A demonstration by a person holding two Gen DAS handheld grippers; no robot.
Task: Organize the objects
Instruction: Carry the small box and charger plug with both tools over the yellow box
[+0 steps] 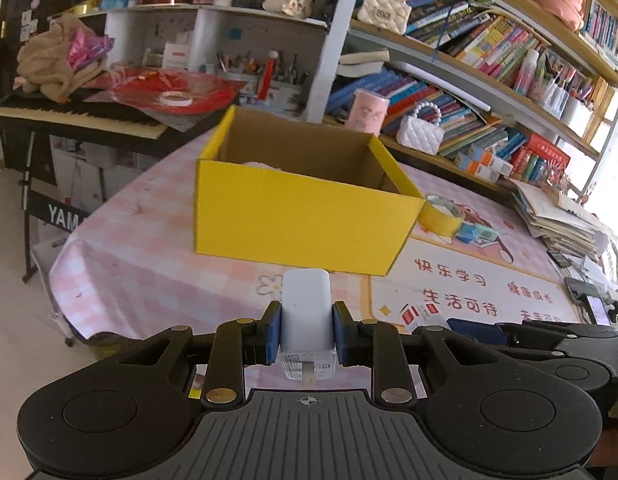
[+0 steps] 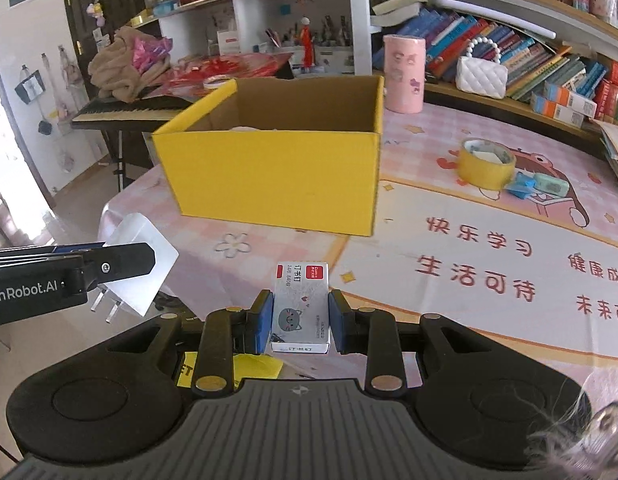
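Left gripper (image 1: 307, 334): tilted downward, clamped on white charger (image 1: 306, 304).
Right gripper (image 2: 300, 322): tilted downward, clamping staple box (image 2: 301, 306).
Ahead: open yellow box (image 1: 293, 216) on table (image 1: 149, 240); tape roll (image 2: 485, 162) beside it.

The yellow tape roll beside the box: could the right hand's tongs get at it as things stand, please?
Probably not yet. The path to the tape roll over the tablecloth looks free, but the right tongs are shut on a staple box, which must go first.
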